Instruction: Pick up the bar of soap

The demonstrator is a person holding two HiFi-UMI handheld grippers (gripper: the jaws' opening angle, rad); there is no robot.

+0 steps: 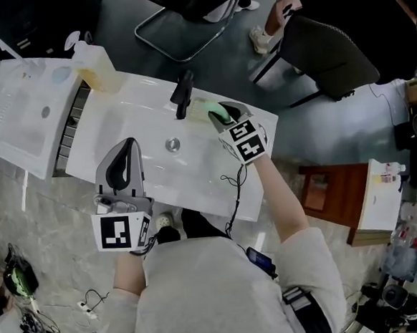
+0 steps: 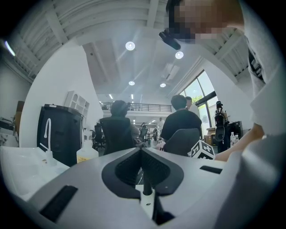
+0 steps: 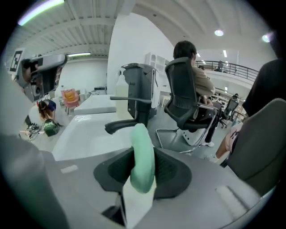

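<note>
The bar of soap (image 1: 219, 113) is pale green and stands on edge between the jaws of my right gripper (image 1: 227, 115), which is shut on it. This is over the back right ledge of the white sink (image 1: 136, 114), just right of the black faucet (image 1: 183, 94). In the right gripper view the soap (image 3: 141, 143) sticks up out of the right gripper (image 3: 143, 154), and the faucet (image 3: 128, 121) lies beyond it. My left gripper (image 1: 125, 148) hovers over the front left of the basin, shut and empty. The left gripper (image 2: 141, 154) shows pads pressed together.
A drain (image 1: 172, 145) sits mid-basin. A bottle of yellowish liquid (image 1: 97, 64) stands at the sink's back left, beside a second white basin (image 1: 21, 112). Office chairs (image 1: 336, 48) and a seated person are behind the sink. Wooden furniture (image 1: 325, 189) stands to the right.
</note>
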